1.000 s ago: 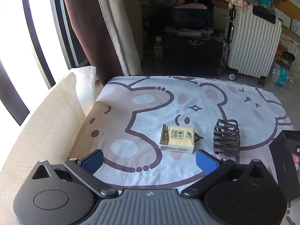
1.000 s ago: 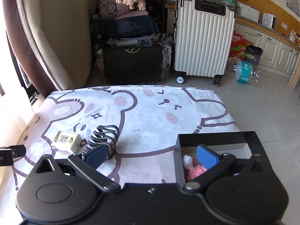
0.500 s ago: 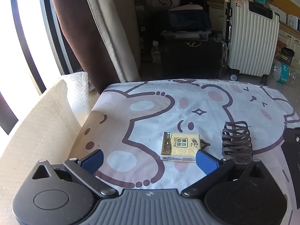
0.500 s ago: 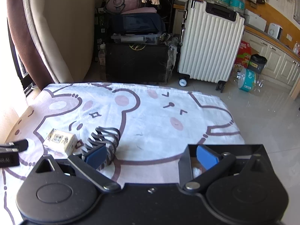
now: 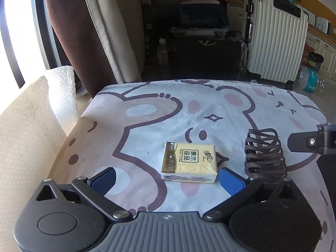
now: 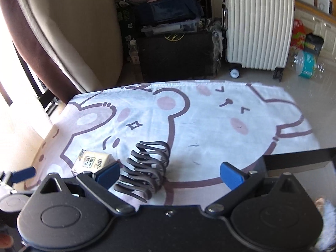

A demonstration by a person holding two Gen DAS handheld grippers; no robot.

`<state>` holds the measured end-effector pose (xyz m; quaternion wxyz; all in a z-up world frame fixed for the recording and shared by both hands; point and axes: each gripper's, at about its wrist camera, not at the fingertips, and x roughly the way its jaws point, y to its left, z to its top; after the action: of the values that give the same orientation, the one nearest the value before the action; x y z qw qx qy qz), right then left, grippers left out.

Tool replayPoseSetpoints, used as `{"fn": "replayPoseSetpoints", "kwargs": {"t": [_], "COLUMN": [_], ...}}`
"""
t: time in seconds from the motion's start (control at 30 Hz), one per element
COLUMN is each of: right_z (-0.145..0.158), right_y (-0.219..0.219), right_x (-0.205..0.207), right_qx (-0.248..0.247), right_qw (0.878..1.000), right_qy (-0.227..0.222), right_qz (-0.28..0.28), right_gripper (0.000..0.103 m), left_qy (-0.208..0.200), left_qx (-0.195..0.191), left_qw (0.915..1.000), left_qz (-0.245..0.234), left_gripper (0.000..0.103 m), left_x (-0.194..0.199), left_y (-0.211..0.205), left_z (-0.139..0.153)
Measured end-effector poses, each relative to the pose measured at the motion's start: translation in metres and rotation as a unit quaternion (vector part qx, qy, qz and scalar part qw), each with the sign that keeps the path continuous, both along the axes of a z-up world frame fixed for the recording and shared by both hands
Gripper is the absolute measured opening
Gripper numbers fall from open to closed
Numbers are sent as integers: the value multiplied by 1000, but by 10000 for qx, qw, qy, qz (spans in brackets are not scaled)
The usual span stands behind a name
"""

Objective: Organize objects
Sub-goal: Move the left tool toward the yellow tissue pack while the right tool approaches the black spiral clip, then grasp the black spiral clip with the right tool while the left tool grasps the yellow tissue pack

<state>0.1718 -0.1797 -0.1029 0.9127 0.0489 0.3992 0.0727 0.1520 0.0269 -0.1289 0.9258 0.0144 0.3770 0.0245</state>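
Both grippers have come in closer to the things since a second ago, and the right gripper [image 6: 169, 174] has swung to the left, away from the black box [image 6: 298, 157] and over toward the hair claw [image 6: 147, 168]. Now the dark hair claw lies on its side on the bear cloth [image 6: 210, 126] that covers the counter, and it sits between the right gripper's jaws, close to the left blue pad and a good way from the right one. Those jaws are wide open and hold nothing. The left gripper [image 5: 167, 180] has its jaws wide open too, and they hold nothing. The yellow tissue pack [image 5: 189, 162] lies flat on the cloth just ahead of the left gripper's jaws, nearer to the right blue pad than to the left one. In the left wrist view the hair claw [image 5: 264, 155] is just to the right of the tissue pack, with a small gap between them, and one finger of the right gripper pokes in from the right edge beside it. Counting up, I see one tissue pack, one hair claw and one black box, and only the edge of the box shows at the right. Each gripper has two blue pads. Behind the counter stands one white suitcase [image 6: 258, 25].
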Motion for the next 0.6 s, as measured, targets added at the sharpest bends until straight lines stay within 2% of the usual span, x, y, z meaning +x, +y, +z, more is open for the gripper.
{"fn": "replayPoseSetpoints", "kwargs": {"t": [0.3,0.6], "right_z": [-26,-51], "right_y": [4,6], "right_x": [24,43], "right_qx": [741,1126], "right_qw": [9961,9896], "right_qy": [452,852], "right_qz": [-167,-264], "right_gripper": [95,86], "left_qy": [-42,3], "left_qx": [69,94], "left_qw": [9997,9994], "left_qz": [-210,-328], "left_gripper": [103,103], "left_x": [13,26], "left_y": [-10,-16], "left_z": [-19,-34]}}
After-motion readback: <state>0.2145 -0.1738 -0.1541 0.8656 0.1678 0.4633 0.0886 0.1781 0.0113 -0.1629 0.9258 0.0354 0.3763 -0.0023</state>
